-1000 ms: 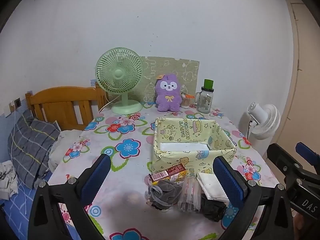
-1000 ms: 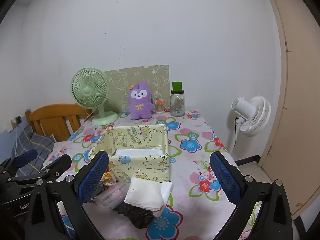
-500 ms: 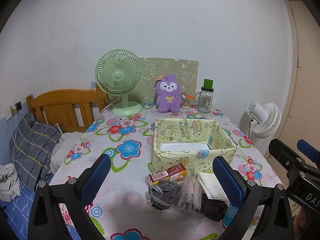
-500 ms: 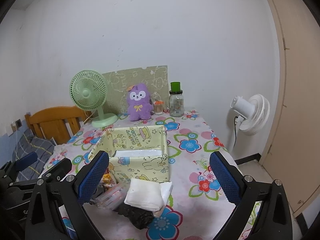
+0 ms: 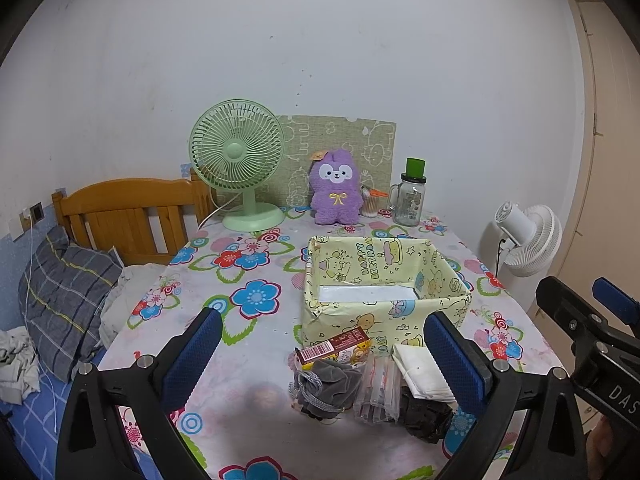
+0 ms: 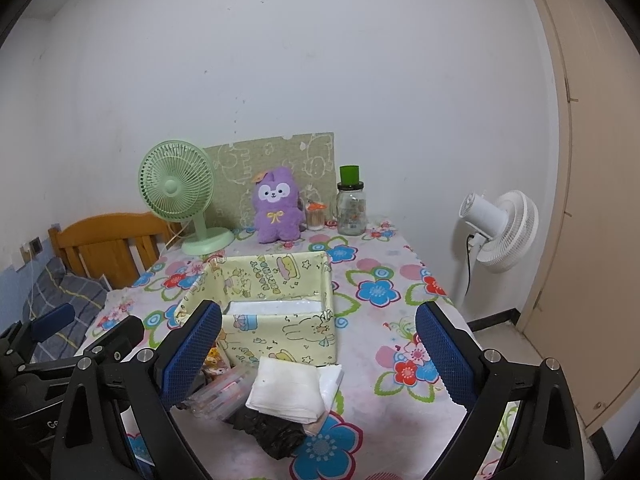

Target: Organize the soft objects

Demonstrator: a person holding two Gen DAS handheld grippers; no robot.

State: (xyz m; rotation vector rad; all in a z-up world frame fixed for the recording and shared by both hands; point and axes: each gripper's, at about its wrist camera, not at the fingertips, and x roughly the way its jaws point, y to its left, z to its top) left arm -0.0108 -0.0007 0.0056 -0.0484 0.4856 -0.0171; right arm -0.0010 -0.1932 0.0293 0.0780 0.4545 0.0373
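Observation:
A yellow cartoon-print box [image 5: 384,312] [image 6: 280,336] stands open on the flowered table, a white sheet on its bottom. In front of it lies a small pile: a grey drawstring pouch [image 5: 326,382], a clear plastic bag [image 5: 378,390] [image 6: 218,396], a folded white cloth [image 5: 420,372] [image 6: 290,394], a crumpled black piece [image 5: 424,416] [image 6: 276,434] and a red snack pack [image 5: 332,348]. My left gripper [image 5: 324,360] is open above the pile, holding nothing. My right gripper [image 6: 320,356] is open too, hovering over the white cloth. A purple plush [image 5: 336,188] [image 6: 278,206] sits at the back.
A green desk fan [image 5: 238,160] [image 6: 178,190], a glass jar with green lid [image 5: 410,194] [image 6: 352,202] and a patterned board stand along the wall. A white floor fan [image 6: 500,232] is to the right, a wooden bed headboard [image 5: 124,212] and pillow to the left.
Both views have drifted only slightly; the objects on the table lie as before and both grippers stay open.

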